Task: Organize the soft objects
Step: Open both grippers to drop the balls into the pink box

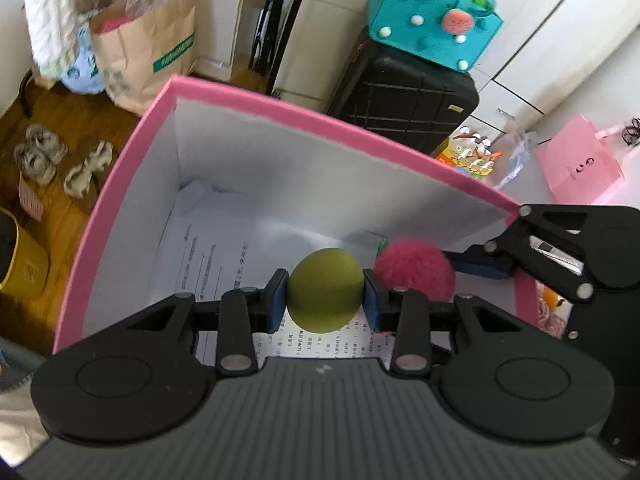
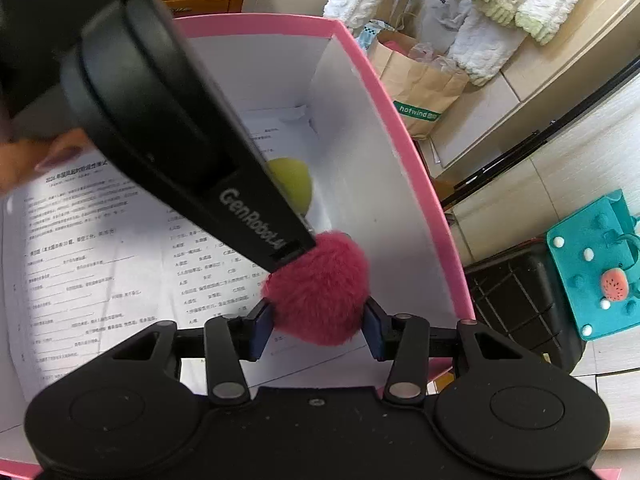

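Both soft things are gripped over the pink box (image 1: 256, 102) but not dropped yet: left gripper (image 1: 326, 298) squeezes the green ball (image 1: 326, 290), right gripper (image 2: 318, 326) pinches the red pompom (image 2: 320, 292). Both are round, so no real long axis. Below, only printed paper (image 2: 100, 264) lines the box.

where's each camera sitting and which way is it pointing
Left wrist: sits on the left claw, looking steeply down into the pink box; its own fingers clamp the green ball, and the right claw enters from the right.
Right wrist: sits on the right claw, looking down into the box from another side; its fingers clamp the pink pom-pom, the left claw's body crosses the frame, and a fingertip shows at left.
Shared: box, printed papers, ball, pom-pom, teal bag.
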